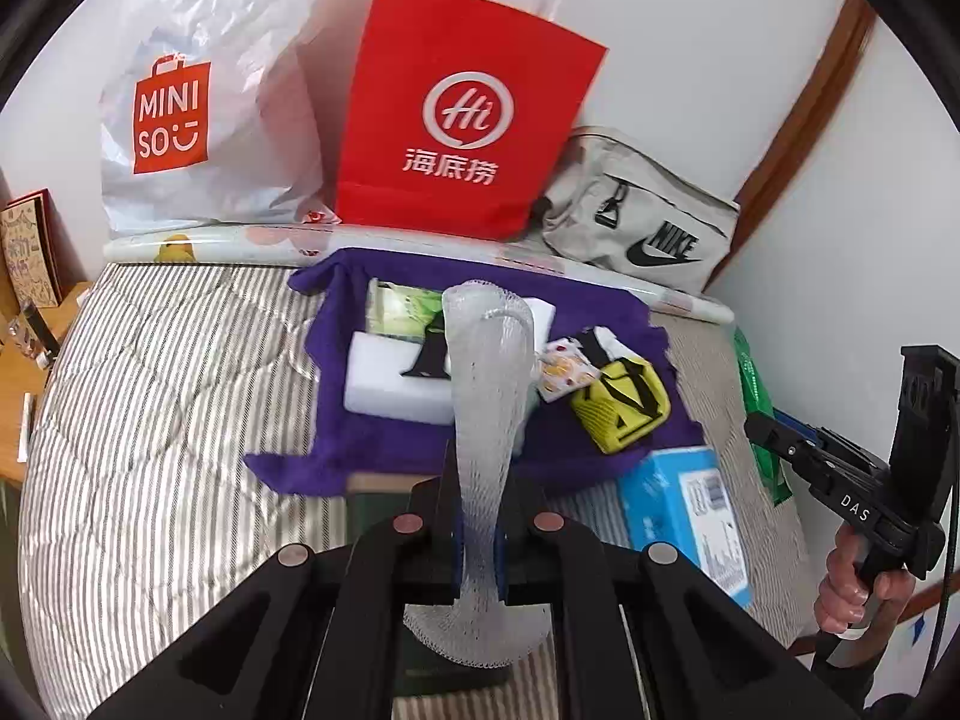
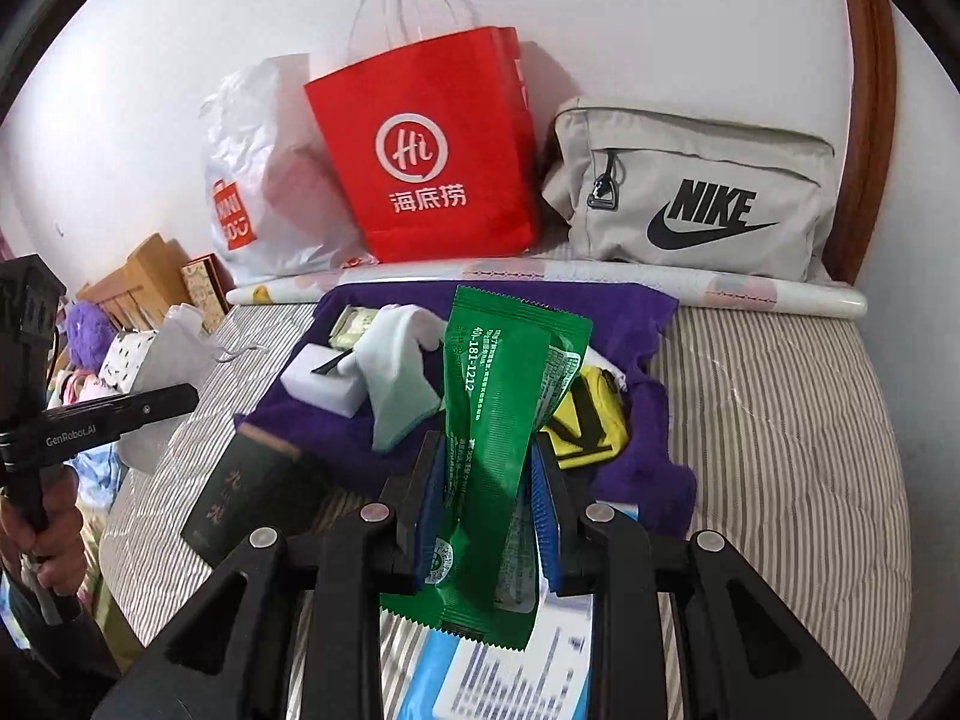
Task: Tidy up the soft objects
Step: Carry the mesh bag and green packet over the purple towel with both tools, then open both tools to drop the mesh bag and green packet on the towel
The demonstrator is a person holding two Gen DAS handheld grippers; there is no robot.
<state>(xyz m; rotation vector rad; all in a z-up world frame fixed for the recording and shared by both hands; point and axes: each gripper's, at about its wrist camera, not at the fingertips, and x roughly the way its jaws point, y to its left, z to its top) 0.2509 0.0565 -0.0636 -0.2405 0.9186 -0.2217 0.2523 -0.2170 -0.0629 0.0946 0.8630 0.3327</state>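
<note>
Foam netting fills the grip of your left gripper (image 1: 478,516): the white foam net sleeve (image 1: 489,396) stands upright between its 2 fingers, which are closed narrowly on its lower part, while its top curls over above the purple cloth (image 1: 384,450). Your right gripper (image 2: 487,510) is clamped on a green sachet (image 2: 498,420), the blue pads (image 2: 549,516) pressing the packet's lower half, with the printed upper half sticking up and slightly crumpled. Both grippers hover over the striped quilt (image 1: 150,420), just in front of the cloth. On that cloth lie a white foam block (image 1: 384,378), a green-and-white packet (image 1: 399,309) behind it, a small patterned pouch (image 1: 564,372) and a yellow pouch (image 1: 621,411) with black straps. A blue-and-white box (image 1: 690,510) sits on the quilt at the cloth's near right corner, directly below your right gripper, and a dark booklet (image 2: 252,498) lies at the near left corner. Against the wall stand a white Miniso bag (image 1: 198,108), a red paper bag (image 1: 462,114) and a grey Nike bag (image 2: 696,192), with a rolled sheet (image 2: 660,285) lying along their front.
</note>
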